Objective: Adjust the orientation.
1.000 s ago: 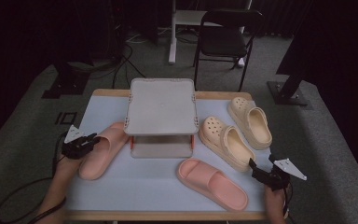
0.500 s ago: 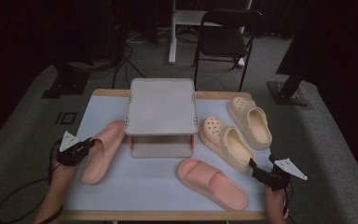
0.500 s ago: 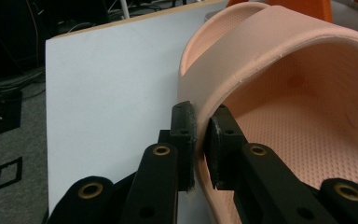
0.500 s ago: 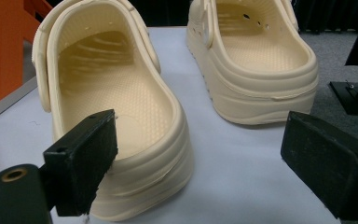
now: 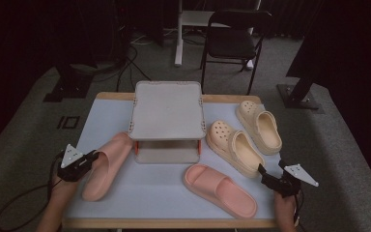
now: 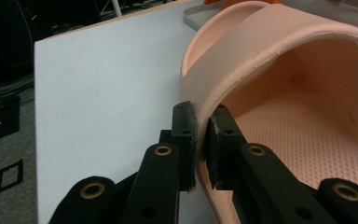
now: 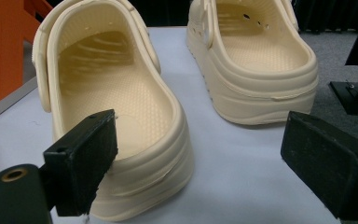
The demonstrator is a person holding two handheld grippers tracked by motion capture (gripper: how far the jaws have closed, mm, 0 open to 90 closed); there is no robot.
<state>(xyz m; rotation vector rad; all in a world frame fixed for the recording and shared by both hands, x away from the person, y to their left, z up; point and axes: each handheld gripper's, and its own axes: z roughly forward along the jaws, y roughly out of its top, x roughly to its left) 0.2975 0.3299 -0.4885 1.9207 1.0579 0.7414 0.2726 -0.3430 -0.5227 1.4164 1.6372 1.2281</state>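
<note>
— Slides and clogs, where from above?
— Left gripper (image 5: 89,162) grips the pink slide (image 5: 107,164) at the bench's (image 5: 159,181) left edge; right gripper (image 5: 265,175) sits just beside the nearer cream clog (image 5: 234,147).
— Left gripper view?
— Its fingers (image 6: 186,135) have just been closing and pinch the slide's side wall.
— Right gripper view?
— Fingers (image 7: 86,158) stand wide apart, one touching the clog's (image 7: 121,116) heel.
</note>
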